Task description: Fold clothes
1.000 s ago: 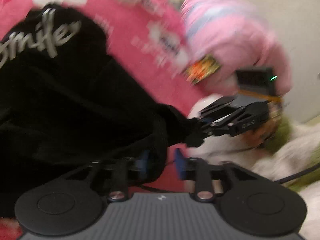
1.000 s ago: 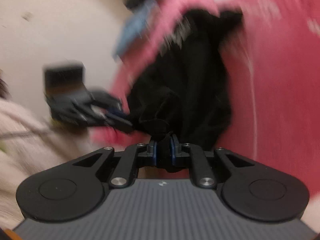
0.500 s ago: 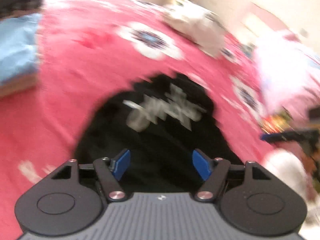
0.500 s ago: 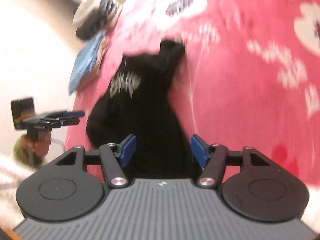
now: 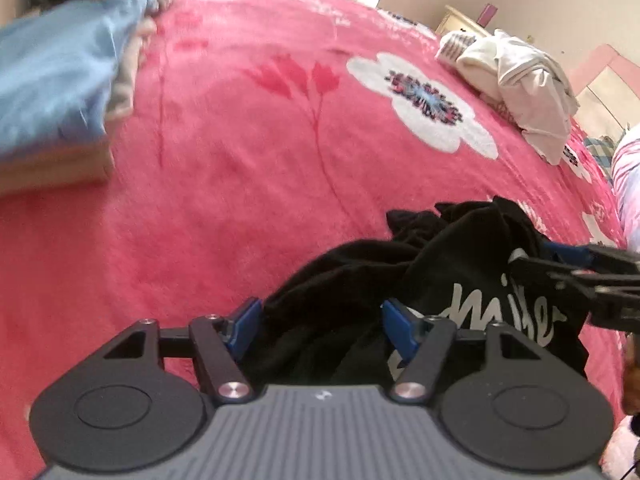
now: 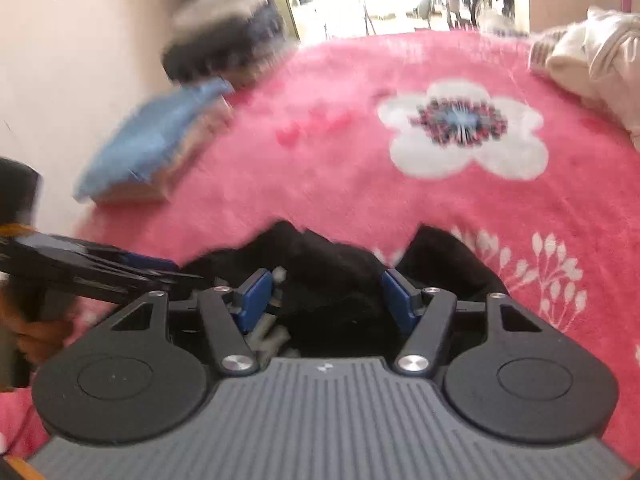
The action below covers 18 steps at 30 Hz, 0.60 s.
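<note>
A black garment (image 5: pixel 460 264) with white lettering (image 5: pixel 500 312) lies crumpled on the pink blanket. My left gripper (image 5: pixel 322 320) hangs right over its near edge. The jaws are closing, and black cloth bulges between the blue pads without either pad pressing on it. The right gripper (image 5: pixel 560 264) reaches in from the right onto the same garment. In the right wrist view the black garment (image 6: pixel 332 256) sits bunched between the wide-apart pads of my right gripper (image 6: pixel 326 288), which is open. The left gripper (image 6: pixel 152 268) comes in from the left there.
The pink floral blanket (image 5: pixel 240 160) covers the whole bed. A folded stack topped with blue cloth (image 5: pixel 52 92) lies far left, with a dark heap (image 6: pixel 224 36) behind it. A cream pile of clothes (image 5: pixel 516 76) sits far right. A pink sleeve (image 5: pixel 628 184) shows at the right edge.
A second ago both grippers gripped the lifted black garment. Both have since let go, and it now lies crumpled on the blanket. Both cameras have swung toward the far end of the bed.
</note>
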Each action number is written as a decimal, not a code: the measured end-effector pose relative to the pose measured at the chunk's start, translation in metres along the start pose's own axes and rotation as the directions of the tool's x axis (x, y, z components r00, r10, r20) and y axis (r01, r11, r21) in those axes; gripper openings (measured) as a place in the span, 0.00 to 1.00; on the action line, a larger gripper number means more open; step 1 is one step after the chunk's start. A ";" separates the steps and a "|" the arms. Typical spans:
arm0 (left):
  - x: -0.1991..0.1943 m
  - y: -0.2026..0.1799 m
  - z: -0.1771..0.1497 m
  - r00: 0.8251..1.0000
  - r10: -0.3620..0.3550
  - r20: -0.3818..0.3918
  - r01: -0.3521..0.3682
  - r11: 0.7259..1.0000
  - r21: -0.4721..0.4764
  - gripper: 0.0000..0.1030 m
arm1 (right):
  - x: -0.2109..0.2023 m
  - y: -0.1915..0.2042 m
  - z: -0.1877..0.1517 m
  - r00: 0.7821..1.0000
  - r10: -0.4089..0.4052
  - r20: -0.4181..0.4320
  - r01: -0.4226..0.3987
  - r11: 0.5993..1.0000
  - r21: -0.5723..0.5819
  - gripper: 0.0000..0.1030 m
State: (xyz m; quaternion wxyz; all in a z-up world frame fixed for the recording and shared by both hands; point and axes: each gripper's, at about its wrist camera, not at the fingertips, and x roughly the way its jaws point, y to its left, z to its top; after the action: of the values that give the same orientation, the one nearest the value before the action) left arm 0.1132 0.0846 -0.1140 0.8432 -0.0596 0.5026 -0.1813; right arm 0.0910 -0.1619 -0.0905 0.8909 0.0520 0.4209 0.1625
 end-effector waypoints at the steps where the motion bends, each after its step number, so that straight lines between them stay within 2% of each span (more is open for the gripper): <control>1: -0.001 -0.002 -0.002 1.000 0.009 0.014 -0.009 1.000 0.013 0.47 | 0.003 -0.005 -0.002 1.000 0.004 -0.012 -0.003 1.000 0.017 0.54; 2: -0.002 -0.004 -0.004 0.999 0.016 0.031 -0.017 0.999 0.029 0.36 | 0.005 -0.010 -0.004 1.000 0.011 -0.018 -0.010 0.999 0.036 0.42; 3: -0.003 -0.005 -0.004 0.999 0.016 0.041 -0.017 0.999 0.031 0.19 | 0.004 -0.015 -0.007 1.000 0.014 -0.011 -0.013 0.999 0.051 0.36; 4: -0.005 -0.005 -0.004 0.999 0.012 0.047 -0.013 1.000 0.027 0.11 | -0.001 -0.018 -0.009 1.000 0.014 0.004 -0.015 0.998 0.064 0.25; 5: -0.008 -0.005 -0.004 0.998 0.009 0.058 -0.010 1.000 0.020 0.11 | -0.006 -0.021 -0.012 1.000 0.014 0.020 -0.016 0.997 0.076 0.19; 8: -0.022 -0.012 -0.004 0.995 -0.002 0.105 -0.001 0.999 0.035 0.09 | -0.026 -0.033 -0.020 0.998 0.009 0.060 -0.017 0.992 0.125 0.15; 13: -0.062 -0.031 -0.015 0.982 -0.075 0.171 0.055 0.992 0.117 0.09 | -0.073 -0.053 -0.039 0.993 0.019 0.118 -0.044 0.978 0.205 0.14; 16: -0.081 -0.041 -0.030 0.978 -0.126 0.167 0.098 0.982 0.163 0.09 | -0.100 -0.067 -0.059 0.993 0.016 0.119 -0.048 0.963 0.265 0.14; 18: -0.087 -0.047 -0.043 0.981 -0.127 0.145 0.097 0.976 0.196 0.09 | -0.112 -0.077 -0.076 0.995 0.014 0.098 -0.044 0.947 0.317 0.14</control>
State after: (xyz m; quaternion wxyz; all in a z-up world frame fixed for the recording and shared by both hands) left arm 0.0273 0.0758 -0.0499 0.8703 -0.0221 0.4113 -0.2699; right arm -0.0148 -0.2751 -0.0748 0.8872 0.2089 0.3983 0.1030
